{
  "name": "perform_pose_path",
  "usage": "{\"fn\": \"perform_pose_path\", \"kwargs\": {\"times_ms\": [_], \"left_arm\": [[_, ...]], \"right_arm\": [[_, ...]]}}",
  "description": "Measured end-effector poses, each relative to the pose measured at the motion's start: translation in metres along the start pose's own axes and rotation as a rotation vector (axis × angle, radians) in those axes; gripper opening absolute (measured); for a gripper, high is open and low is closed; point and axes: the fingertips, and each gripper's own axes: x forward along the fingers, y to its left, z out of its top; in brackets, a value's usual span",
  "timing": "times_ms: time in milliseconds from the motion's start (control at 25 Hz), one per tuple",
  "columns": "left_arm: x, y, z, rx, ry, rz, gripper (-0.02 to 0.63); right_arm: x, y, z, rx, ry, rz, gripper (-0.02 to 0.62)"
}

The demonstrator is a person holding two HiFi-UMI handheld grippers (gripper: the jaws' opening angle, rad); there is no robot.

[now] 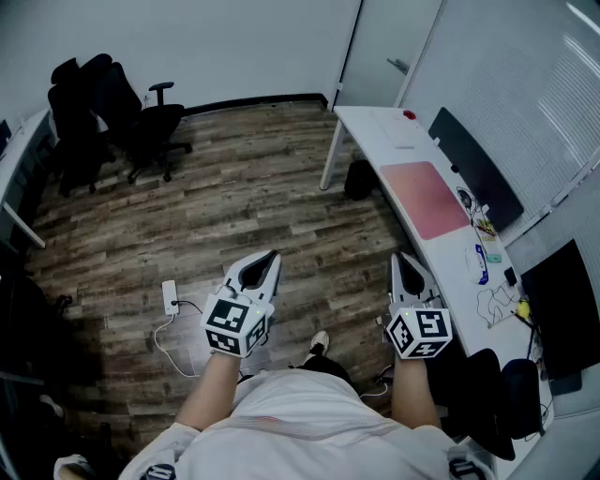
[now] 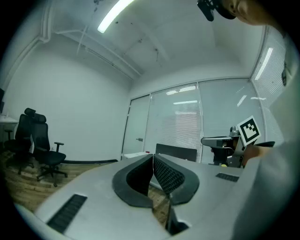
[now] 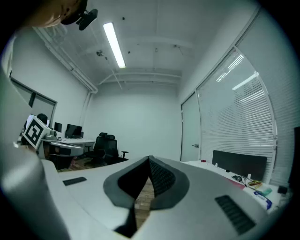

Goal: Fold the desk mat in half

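Wood-planked office floor (image 1: 234,187) lies under the left gripper (image 1: 271,256) and right gripper (image 1: 404,259), both pressed together on nothing and well apart from the flat pink desk mat (image 1: 427,199) on the long white desk (image 1: 375,127), which is best approached before one mat edge is pinched.

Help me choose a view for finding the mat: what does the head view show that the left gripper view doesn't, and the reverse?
Only the head view: the pink desk mat lying flat, unfolded, on the white desk, and a power strip on the floor. Only the left gripper view: the ceiling light and the textured pads of the left gripper, shut on nothing. Both: the black office chairs and the right gripper.
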Motion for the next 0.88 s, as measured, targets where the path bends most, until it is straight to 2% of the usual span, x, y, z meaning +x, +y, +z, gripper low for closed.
{"fn": "perform_pose_path", "kwargs": {"times_ms": [600,880], "left_arm": [[0.002,-0.015,-0.015,-0.019,0.035,-0.027,0.015],[0.016,-0.015,-0.021,-0.028,0.053,-0.026,0.015]], "right_arm": [[-0.01,0.003,-0.019,0.009,0.046,0.022,0.049],[0.006,-0.008,-0.031,-0.006,0.072,-0.017,0.048]]}}
